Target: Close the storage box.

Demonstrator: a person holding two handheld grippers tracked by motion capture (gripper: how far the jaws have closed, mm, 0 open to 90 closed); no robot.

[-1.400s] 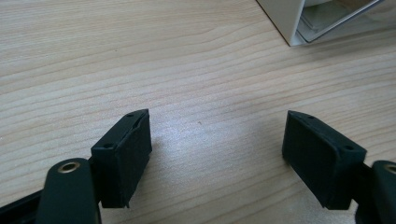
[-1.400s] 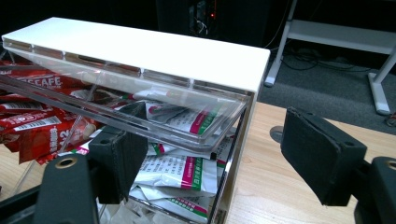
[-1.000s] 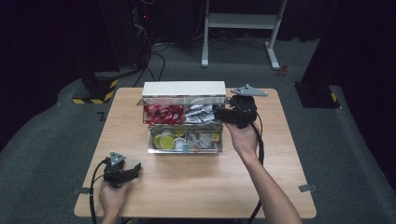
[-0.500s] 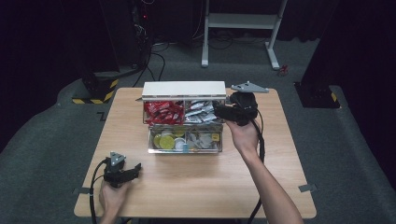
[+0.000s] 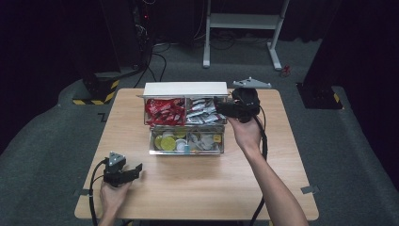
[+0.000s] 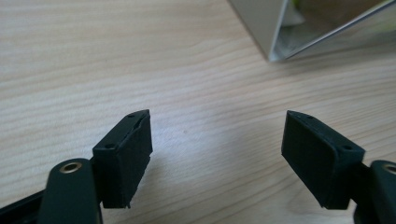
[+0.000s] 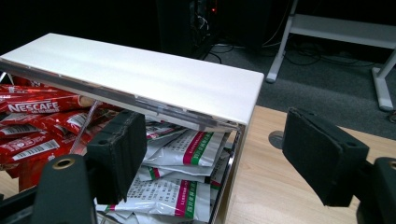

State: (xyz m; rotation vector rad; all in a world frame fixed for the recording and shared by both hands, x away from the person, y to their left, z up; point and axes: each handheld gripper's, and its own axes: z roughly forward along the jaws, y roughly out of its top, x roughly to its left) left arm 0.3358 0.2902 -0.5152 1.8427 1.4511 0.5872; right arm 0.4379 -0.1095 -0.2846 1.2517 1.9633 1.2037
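Note:
A clear box (image 5: 155,145) with four compartments stands mid-table, its white lid (image 5: 185,89) raised at the back. Red Nescafe sachets (image 5: 162,113) fill the back left compartment, white sachets (image 5: 203,113) the back right, round capsules (image 5: 170,141) the front. My right gripper (image 5: 220,106) is open at the box's back right corner, jaws spread wide before the lid's edge (image 7: 187,88) and the white sachets (image 7: 184,154), holding nothing. My left gripper (image 5: 134,170) rests open on the table near the front left, with bare wood (image 6: 215,135) between its jaws and the box corner (image 6: 275,42) ahead.
The wooden table (image 5: 202,188) has open room in front of the box and along its right side. Beyond the far edge are dark floor, cables and a white metal stand (image 5: 244,23). A cable hole (image 7: 276,138) sits in the tabletop near the right gripper.
The right gripper has shifted slightly back along the box's right rear corner. The left gripper has stayed put.

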